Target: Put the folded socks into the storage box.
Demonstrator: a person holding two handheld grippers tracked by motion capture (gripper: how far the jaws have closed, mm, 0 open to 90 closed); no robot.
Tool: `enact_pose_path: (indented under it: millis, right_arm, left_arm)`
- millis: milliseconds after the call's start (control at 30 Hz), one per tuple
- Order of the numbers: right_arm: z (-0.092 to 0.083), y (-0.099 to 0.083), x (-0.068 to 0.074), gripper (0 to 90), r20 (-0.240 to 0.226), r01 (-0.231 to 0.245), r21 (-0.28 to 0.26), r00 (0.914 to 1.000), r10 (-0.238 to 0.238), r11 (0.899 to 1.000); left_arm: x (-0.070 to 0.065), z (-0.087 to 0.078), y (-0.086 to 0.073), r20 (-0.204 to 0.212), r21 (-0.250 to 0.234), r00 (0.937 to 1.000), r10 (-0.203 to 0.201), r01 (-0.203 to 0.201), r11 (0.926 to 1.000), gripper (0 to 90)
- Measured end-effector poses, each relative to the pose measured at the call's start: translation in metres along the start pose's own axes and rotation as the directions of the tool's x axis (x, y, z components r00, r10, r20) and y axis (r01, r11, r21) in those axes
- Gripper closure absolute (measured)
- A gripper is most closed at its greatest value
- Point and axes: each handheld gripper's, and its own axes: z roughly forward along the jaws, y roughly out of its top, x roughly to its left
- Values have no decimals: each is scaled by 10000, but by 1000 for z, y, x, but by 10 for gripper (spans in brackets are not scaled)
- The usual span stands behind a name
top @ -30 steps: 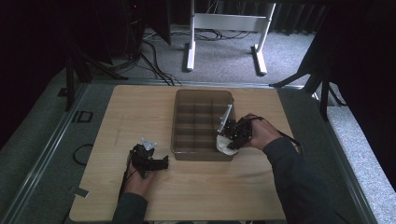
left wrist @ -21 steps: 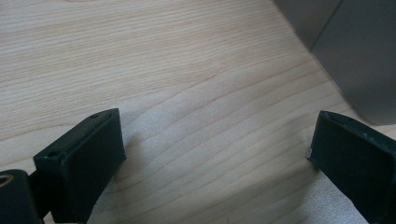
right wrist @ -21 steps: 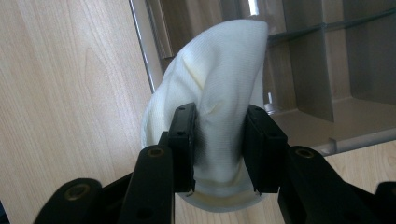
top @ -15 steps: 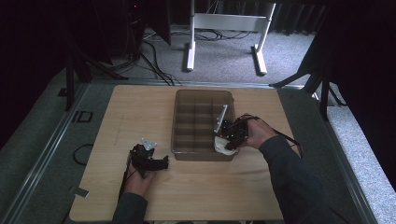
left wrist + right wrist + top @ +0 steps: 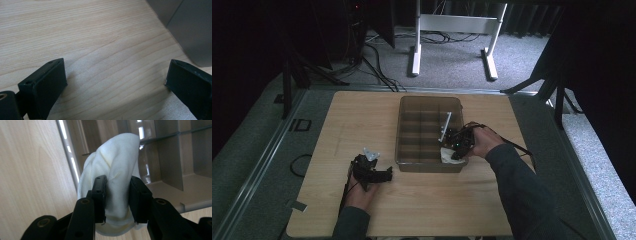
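The right gripper [image 5: 117,195] pinches a white cloth [image 5: 117,162]. Its two black jaws have just been squeezing closer, and now they press on the cloth from both sides. The cloth bulges up between them in a soft lump. It sits at the near right corner of the brown box [image 5: 409,150], right at the rim. From above, the right gripper [image 5: 455,150] leans in over that corner and the cloth [image 5: 446,155] peeks out white beside it.

The box has many small pockets inside. A thin white stick [image 5: 445,126] leans in the box just behind the gripper.

The left gripper [image 5: 115,82] has its jaws wide apart, with bare wood between them. From above it [image 5: 384,175] rests on the table [image 5: 352,115], to the left of the box and not touching it.
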Motion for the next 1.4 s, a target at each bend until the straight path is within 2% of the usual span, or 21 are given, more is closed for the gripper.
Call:
enact_pose_path:
  millis: [300,533,833,933,1033,1133,1200,1300,1400]
  right_arm:
    - [10,5,-2,695,-96,-3,400,10000,7,9992]
    - [21,3,-7,697,-505,-209,486,9985,234,9986]
    - [31,8,-7,679,-537,-194,934,9983,245,9954]
    - [28,7,-8,634,-610,-395,835,9971,447,9957]
    - [22,4,-11,544,-713,-595,656,9954,641,9961]
    - [16,1,-11,521,-632,-690,539,9954,724,9962]
    - [10,-1,-11,523,-547,-759,334,9955,776,9966]
    - [3,-5,-10,571,-456,-801,-113,9958,795,9967]
    - [1,-6,-9,608,-435,-762,-291,9962,749,9967]
  left_arm:
    - [0,0,0,-2,-7,10000,-10,10,10000,32]
    - [0,0,0,-7,7,10000,2,-2,10000,32]
    - [0,0,0,6,9,10000,-1,1,10000,32]
    - [0,0,0,6,10,10000,-1,1,10000,32]
    - [0,0,0,0,6,10000,9,-9,10000,32]
    - [0,0,0,2,7,10000,4,-4,10000,32]
    - [0,0,0,0,3,10000,1,-1,10000,32]
    - [0,0,0,-1,6,10000,0,0,10000,32]
    - [0,0,0,0,1,10000,0,0,10000,32]
